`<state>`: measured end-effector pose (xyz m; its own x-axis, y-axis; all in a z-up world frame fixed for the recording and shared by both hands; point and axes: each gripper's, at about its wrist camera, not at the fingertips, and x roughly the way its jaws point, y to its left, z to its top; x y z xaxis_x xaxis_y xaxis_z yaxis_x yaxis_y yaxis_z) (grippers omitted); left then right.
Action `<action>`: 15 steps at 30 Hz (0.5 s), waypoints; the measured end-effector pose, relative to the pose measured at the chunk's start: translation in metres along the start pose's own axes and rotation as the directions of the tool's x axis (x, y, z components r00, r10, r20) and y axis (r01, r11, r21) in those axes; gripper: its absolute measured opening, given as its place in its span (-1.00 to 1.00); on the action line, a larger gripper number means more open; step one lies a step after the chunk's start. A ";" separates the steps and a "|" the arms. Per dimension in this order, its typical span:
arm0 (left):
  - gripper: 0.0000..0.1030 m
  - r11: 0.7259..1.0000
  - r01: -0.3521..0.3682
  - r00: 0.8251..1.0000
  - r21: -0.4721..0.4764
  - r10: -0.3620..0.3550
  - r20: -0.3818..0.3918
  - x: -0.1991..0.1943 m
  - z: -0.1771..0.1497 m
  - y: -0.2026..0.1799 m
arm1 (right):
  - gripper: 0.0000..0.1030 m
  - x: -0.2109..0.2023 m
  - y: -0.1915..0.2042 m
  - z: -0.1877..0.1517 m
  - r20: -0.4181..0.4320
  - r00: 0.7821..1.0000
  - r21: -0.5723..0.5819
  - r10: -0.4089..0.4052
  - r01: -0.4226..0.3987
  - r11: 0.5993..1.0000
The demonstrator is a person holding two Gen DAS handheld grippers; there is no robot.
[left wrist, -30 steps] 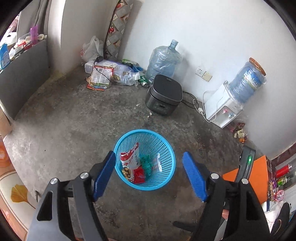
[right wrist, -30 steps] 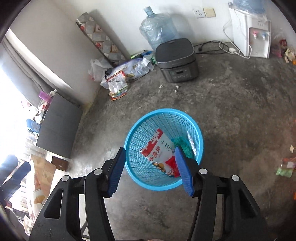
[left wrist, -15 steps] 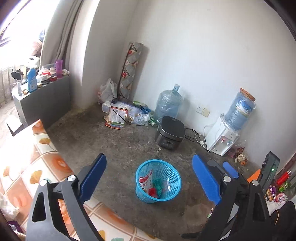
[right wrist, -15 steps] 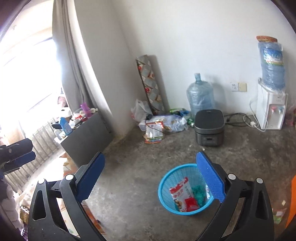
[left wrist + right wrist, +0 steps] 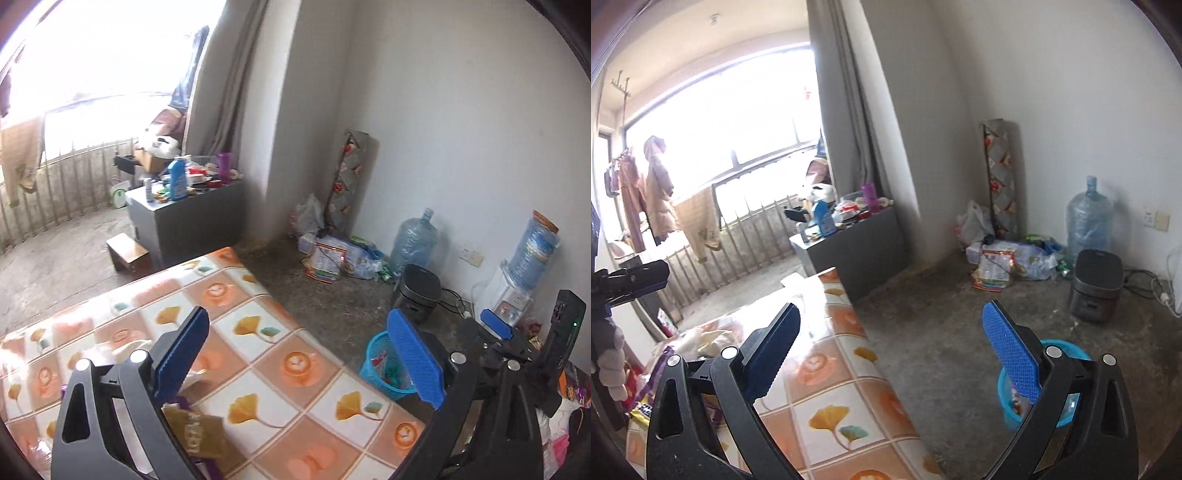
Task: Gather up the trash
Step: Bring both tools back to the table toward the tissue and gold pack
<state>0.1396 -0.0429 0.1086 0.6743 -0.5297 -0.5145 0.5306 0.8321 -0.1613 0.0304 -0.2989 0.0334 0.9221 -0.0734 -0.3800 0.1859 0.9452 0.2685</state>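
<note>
- The left gripper (image 5: pixel 297 321) has nothing between its blue pads and its jaws are opening, almost to full spread; the right gripper (image 5: pixel 891 314) stands at full spread, also empty
- The trash left to collect lies on the table (image 5: pixel 295 369) with the tiled cloth: a gold-brown snack packet (image 5: pixel 195 432) near the left gripper's base and crumpled white paper (image 5: pixel 125 350) beyond it; the blue basket (image 5: pixel 373 354) sits on the concrete floor just past the table edge, with wrappers already inside
- Risk: the packet is flat and thin on a slick cloth, so a shallow approach could slide it along or pinch the cloth with it
- Risk: the crumpled paper is light, and a careless brush of a finger could knock it off the far side of the table
- Risk: the two grippers are close together above the table corner, so reaching for the same heap could make them collide
- Risk: the basket is low and light, so trash released high above it may drift past the rim
- Only the left view shows the water dispenser (image 5: pixel 513 306) and one of the right gripper's blue pads (image 5: pixel 495 328)
- Only the right view shows purple and gold wrappers (image 5: pixel 646 402) at the table's near left, clothes hanging by the window, and the ceiling; the basket (image 5: pixel 1067 347) is half hidden there behind a finger
</note>
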 end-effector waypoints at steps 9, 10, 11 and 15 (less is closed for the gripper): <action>0.84 0.980 -0.166 0.986 -0.113 0.162 -0.041 -0.042 -0.026 0.085 | 0.83 0.044 0.051 -0.004 -0.171 0.947 0.040 0.270 -0.267 0.963; 0.84 0.978 -0.172 0.985 -0.121 0.167 -0.052 -0.041 -0.029 0.089 | 0.82 0.049 0.058 -0.006 -0.193 0.937 0.042 0.291 -0.288 0.957; 0.84 0.975 -0.179 0.983 -0.128 0.172 -0.067 -0.039 -0.032 0.093 | 0.78 0.053 0.065 -0.008 -0.213 0.925 0.042 0.313 -0.311 0.949; 0.76 0.969 -0.220 0.968 -0.110 0.203 -0.150 -0.021 -0.046 0.095 | 0.63 0.064 0.092 -0.020 -0.301 0.866 0.046 0.399 -0.405 0.913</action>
<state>0.1522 0.0547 0.0660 0.6828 -0.3192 -0.6572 0.3094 0.9412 -0.1357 0.0995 -0.2102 0.0157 0.7707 0.4097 -0.4880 -0.1885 0.8782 0.4397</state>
